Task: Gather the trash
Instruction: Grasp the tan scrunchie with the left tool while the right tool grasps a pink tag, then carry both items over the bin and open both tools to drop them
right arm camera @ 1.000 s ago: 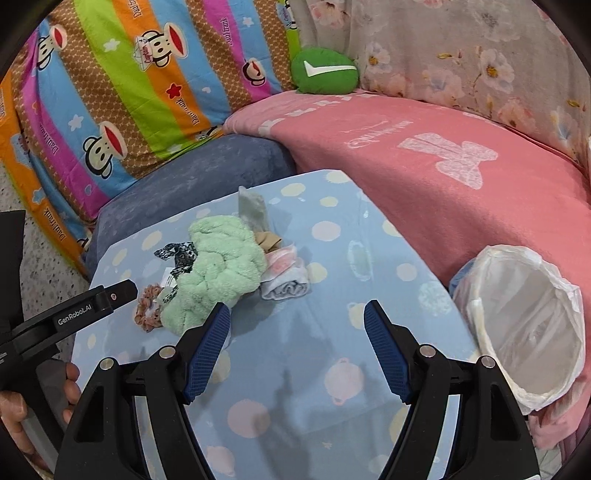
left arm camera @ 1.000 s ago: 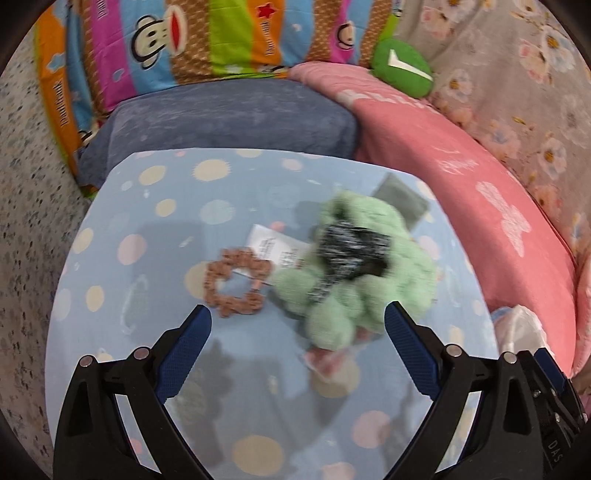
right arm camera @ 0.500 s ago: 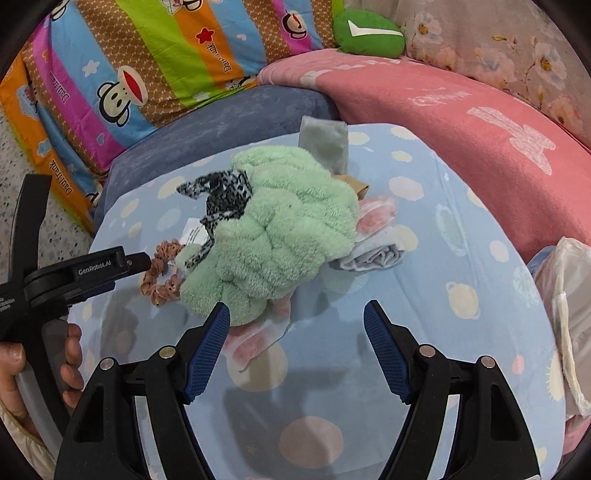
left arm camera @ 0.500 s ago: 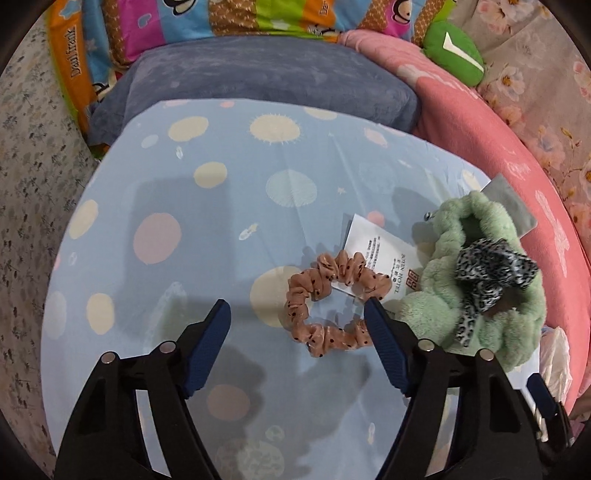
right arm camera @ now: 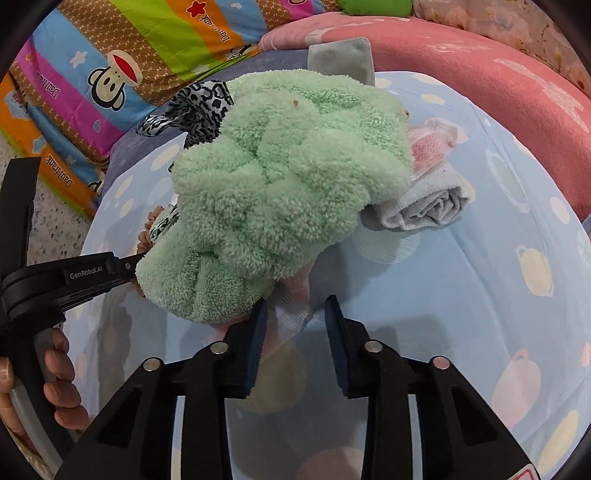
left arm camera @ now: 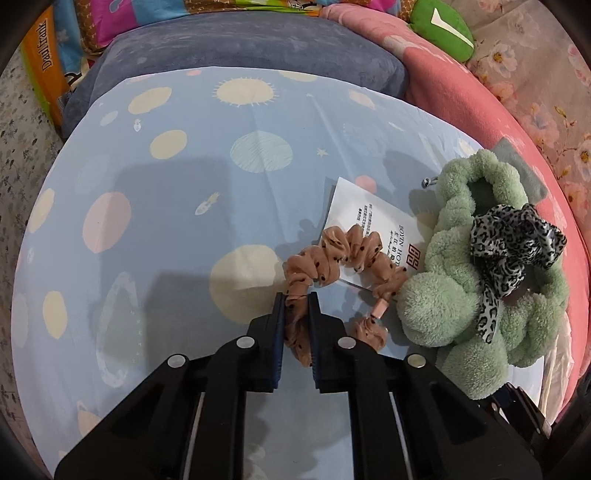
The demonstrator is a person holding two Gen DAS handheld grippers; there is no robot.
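Note:
My left gripper [left arm camera: 296,298] is shut on the brown dotted scrunchie [left arm camera: 334,258], which lies on the blue spotted cloth [left arm camera: 166,206] partly over a white paper tag [left arm camera: 369,229]. A fluffy green headband [left arm camera: 476,295] with a leopard-print scrunchie [left arm camera: 509,251] on it lies right of that. In the right wrist view my right gripper [right arm camera: 297,310] is half closed around a thin pale wrapper [right arm camera: 291,317] that sticks out from under the green headband [right arm camera: 280,184]. The left gripper's body [right arm camera: 88,275] shows at the left.
A rolled grey and pink sock [right arm camera: 428,199] lies right of the headband. A grey pouch [right arm camera: 343,55] lies behind it. A blue cushion [left arm camera: 240,44], a pink blanket [right arm camera: 480,74], striped monkey pillows [right arm camera: 129,55] and a green plush [left arm camera: 443,29] ring the table.
My left gripper moved forward and shut on the brown scrunchie. My right gripper moved in under the green headband and narrowed around the pale wrapper.

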